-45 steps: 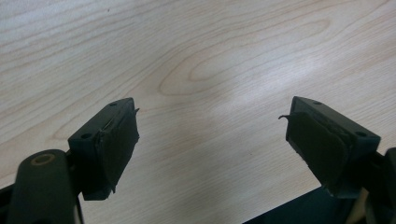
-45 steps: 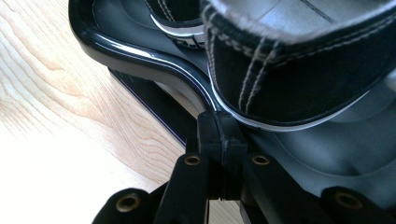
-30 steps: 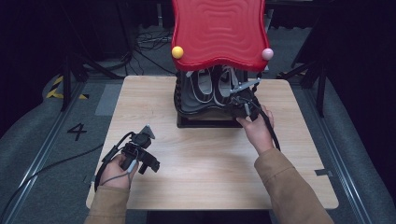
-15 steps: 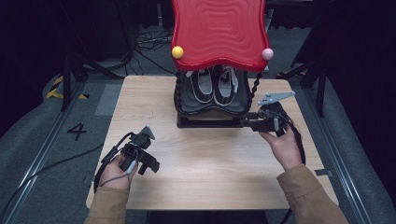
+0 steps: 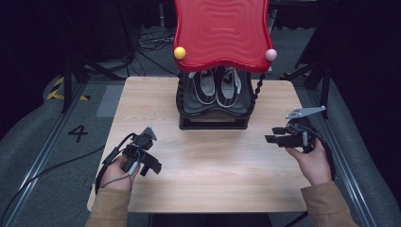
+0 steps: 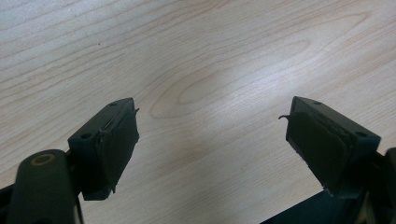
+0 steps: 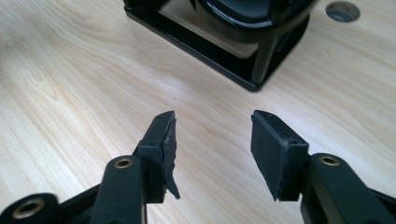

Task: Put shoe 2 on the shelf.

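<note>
A shoe stand with a red wavy top (image 5: 221,33) and a black frame (image 5: 213,120) stands at the back middle of the wooden table (image 5: 213,189). A pair of black and white sneakers (image 5: 217,87) rests on its lower shelf, toes toward me. My left gripper (image 5: 151,166) lies low over the front left of the table, open, with bare wood between its pads (image 6: 211,106). Held right of the stand, my right gripper (image 5: 272,135) points left and is open and empty (image 7: 212,117). The stand's black base corner (image 7: 254,70) is just beyond it.
A yellow ball (image 5: 179,53) and a pink ball (image 5: 270,55) sit at the red top's front corners. Twisted black posts (image 5: 257,90) hold the top up. A round hole (image 7: 343,10) is in the tabletop beyond the stand. Cables and tripod legs surround the table.
My right gripper has drawn back from the shoes on the stand's shelf, moving right and toward the front of the table, empty. The left gripper has stayed still.
</note>
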The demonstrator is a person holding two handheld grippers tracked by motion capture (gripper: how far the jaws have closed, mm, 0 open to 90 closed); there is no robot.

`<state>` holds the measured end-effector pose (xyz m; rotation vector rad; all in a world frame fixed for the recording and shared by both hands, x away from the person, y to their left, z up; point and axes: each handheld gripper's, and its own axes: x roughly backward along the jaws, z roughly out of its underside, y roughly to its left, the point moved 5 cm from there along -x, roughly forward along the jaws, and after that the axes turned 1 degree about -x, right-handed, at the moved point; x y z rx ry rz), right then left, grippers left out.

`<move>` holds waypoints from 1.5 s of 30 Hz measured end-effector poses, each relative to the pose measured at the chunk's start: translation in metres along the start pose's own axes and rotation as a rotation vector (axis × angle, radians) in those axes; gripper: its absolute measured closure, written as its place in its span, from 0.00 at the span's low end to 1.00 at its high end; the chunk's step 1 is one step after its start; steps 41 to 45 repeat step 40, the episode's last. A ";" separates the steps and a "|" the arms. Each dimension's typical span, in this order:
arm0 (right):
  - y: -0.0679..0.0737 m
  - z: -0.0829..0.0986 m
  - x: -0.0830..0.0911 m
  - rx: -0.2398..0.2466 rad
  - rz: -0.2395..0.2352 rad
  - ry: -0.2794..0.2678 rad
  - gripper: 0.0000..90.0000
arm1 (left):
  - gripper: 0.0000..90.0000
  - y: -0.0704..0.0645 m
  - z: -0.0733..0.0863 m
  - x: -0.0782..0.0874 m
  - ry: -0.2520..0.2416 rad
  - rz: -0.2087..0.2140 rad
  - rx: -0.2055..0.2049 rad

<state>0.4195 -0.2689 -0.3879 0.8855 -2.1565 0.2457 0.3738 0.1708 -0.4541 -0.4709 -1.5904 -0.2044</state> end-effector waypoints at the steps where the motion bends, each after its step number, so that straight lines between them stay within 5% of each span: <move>1: -0.002 0.003 0.002 -0.004 -0.007 -0.007 0.51 | 0.19 0.000 0.000 0.000 0.000 -0.001 -0.001; 8: -0.022 0.027 0.005 -0.028 0.031 0.068 0.49 | 0.19 0.000 0.001 0.002 -0.007 0.003 -0.004; 10: -0.030 0.038 0.001 -0.046 0.045 0.142 0.49 | 0.19 0.000 0.001 0.001 -0.005 0.003 -0.003; 18: -0.043 0.063 -0.014 -0.090 0.055 0.295 0.48 | 0.19 0.003 -0.001 -0.001 0.005 0.002 -0.001; 30: -0.044 0.085 -0.033 -0.119 0.048 0.464 0.46 | 0.19 0.005 -0.003 -0.005 0.018 -0.001 0.000; 40: -0.036 0.092 -0.043 -0.098 0.073 0.597 0.45 | 0.19 0.008 -0.001 -0.009 0.042 -0.029 0.001; 45: -0.036 0.092 -0.043 -0.098 0.073 0.597 0.45 | 0.19 0.008 -0.001 -0.009 0.042 -0.029 0.001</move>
